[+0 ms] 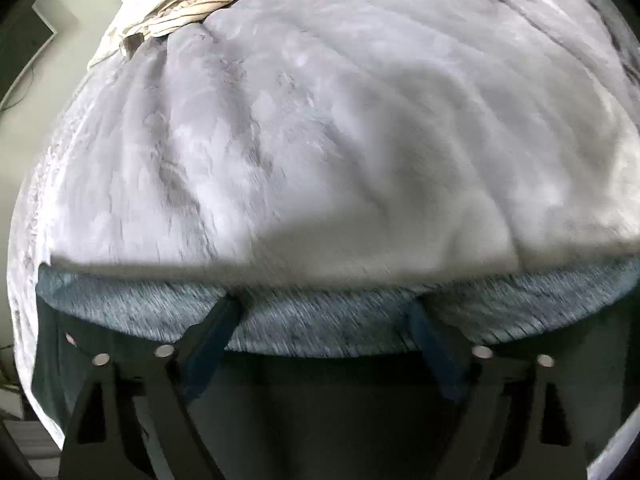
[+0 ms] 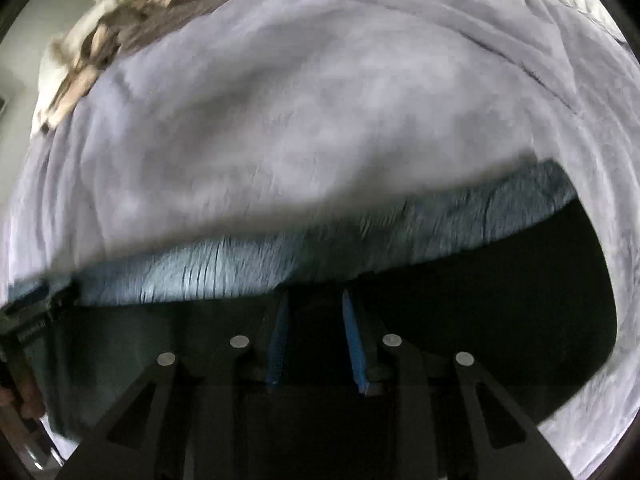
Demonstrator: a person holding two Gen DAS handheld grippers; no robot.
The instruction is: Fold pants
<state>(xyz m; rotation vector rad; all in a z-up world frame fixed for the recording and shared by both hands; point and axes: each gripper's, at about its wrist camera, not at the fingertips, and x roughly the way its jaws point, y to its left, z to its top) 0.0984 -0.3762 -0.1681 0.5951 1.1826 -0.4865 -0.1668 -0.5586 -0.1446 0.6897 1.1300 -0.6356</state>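
The pants are dark green with a heathered blue-grey waistband (image 1: 320, 320), lying on a fluffy grey blanket (image 1: 320, 120). In the left wrist view my left gripper (image 1: 324, 304) is open, its blue-padded fingers spread wide and resting on the waistband. In the right wrist view the waistband (image 2: 240, 264) runs across in front of my right gripper (image 2: 314, 296). The right fingers stand a narrow gap apart over the dark pants fabric (image 2: 480, 300), with nothing clearly between them. Both views are motion-blurred.
The grey blanket (image 2: 320, 100) covers the bed. Crumpled beige striped cloth (image 1: 192, 8) lies at the far left corner, also seen in the right wrist view (image 2: 120, 28). A white wall (image 1: 72, 0) lies beyond the bed's left edge.
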